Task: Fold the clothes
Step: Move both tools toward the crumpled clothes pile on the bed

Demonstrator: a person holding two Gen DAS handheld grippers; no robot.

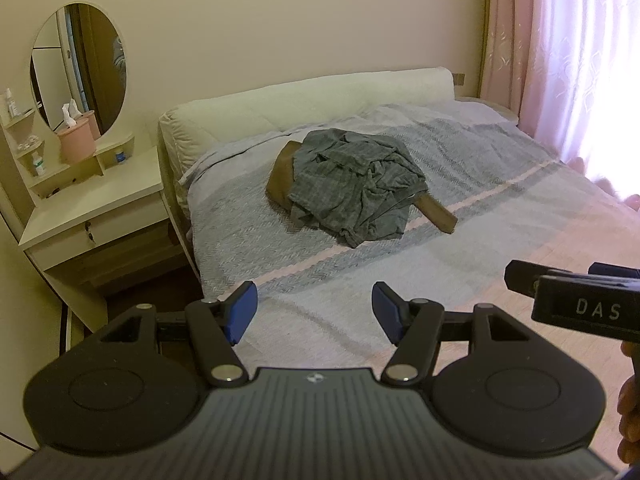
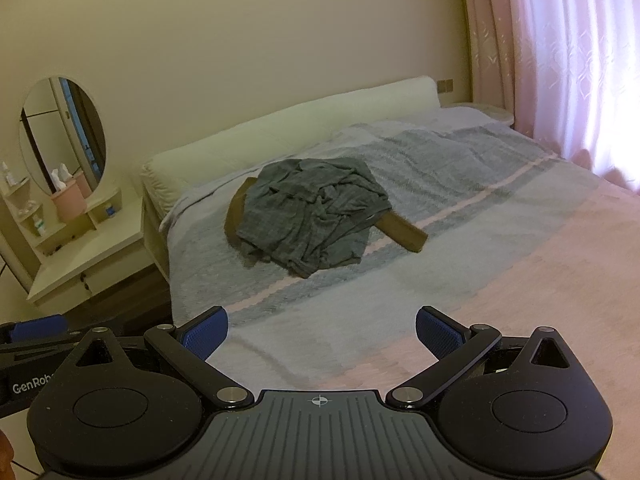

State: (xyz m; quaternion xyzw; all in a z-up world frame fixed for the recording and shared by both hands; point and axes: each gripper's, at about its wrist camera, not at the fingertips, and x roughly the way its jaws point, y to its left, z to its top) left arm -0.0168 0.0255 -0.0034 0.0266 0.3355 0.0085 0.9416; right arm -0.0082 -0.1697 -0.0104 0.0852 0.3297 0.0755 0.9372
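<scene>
Left gripper (image 1: 314, 310): hovering over the near edge of the bed, its jaws standing spread with nothing between the blue pads (image 1: 242, 308).
Right gripper (image 2: 320, 336): hovering just beside the left one, jaws spread wide and gripping nothing; in the left wrist view its black body is showing at the right edge with a hand (image 1: 630, 412) beneath it.
Bed (image 1: 500, 248): lying ahead of both grippers, wearing a cover in grey and pink bands.
Grey garment (image 1: 356, 184): lying crumpled in a heap on the middle of the bed, well apart from both grippers and nearer the headboard.
Brown garment (image 1: 438, 214): lying under the grey one, sticking out at the left side and as a long strip at the right.
Headboard (image 1: 304, 106): padded and pale, running along the far wall.
Dressing table (image 1: 96, 200): standing left of the bed, carrying an oval mirror (image 1: 78, 68), a pink tissue holder (image 1: 75, 144) and small bottles.
Pink curtain (image 1: 572, 56): hanging at the far right, glowing with daylight.
</scene>
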